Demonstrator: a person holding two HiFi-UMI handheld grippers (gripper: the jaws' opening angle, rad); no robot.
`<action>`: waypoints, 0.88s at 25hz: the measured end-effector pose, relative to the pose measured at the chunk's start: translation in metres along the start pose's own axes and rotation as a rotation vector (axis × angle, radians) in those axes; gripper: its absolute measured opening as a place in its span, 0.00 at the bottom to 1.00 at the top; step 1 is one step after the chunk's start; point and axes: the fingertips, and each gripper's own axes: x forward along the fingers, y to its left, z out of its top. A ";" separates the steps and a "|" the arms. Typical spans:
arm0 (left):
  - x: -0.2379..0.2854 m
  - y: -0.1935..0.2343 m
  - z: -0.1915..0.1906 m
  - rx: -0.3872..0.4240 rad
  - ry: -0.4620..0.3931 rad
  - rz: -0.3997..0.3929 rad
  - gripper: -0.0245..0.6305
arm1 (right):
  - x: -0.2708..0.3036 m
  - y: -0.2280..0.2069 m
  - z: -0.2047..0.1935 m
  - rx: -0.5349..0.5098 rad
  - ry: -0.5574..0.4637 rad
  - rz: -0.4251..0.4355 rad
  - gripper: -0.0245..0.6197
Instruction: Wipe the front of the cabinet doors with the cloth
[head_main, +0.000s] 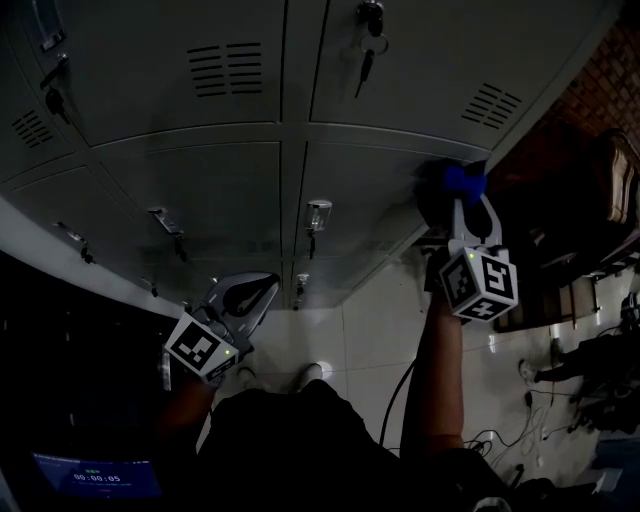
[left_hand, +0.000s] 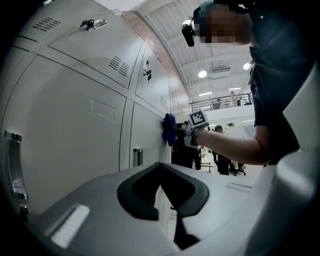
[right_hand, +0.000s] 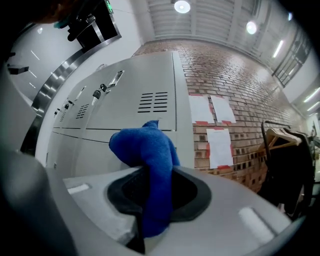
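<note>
Against the right-hand door of the grey cabinet doors (head_main: 200, 190), the blue cloth (head_main: 458, 180) sits bunched at the tip of the right gripper (head_main: 464, 198). That gripper's fingers are clamped on the cloth's middle, with a fold bulging out ahead of them. From the left gripper view the cloth looks to be touching the door face near its outer edge, so the wiping step appears to be under way.

The next move likely calls for steady pressure into the panel and a sweep across it, steering round the handle (head_main: 317, 214) and the hanging keys (head_main: 368, 40).

The right forearm reaches forward and up, with the marker cube trailing behind the fingers. The left gripper (head_main: 256, 296) hangs low beside the body, well apart from the cloth. Its fingers are closed together and hold nothing.
</note>
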 end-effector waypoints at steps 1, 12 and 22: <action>0.002 -0.003 0.000 -0.005 0.003 -0.001 0.04 | -0.001 -0.007 0.000 0.000 -0.001 -0.012 0.17; -0.008 -0.012 -0.004 -0.018 0.014 0.011 0.04 | -0.019 -0.009 0.011 0.006 -0.053 -0.014 0.17; -0.044 -0.005 -0.004 -0.021 -0.006 0.023 0.04 | -0.029 0.144 -0.021 0.015 0.004 0.260 0.17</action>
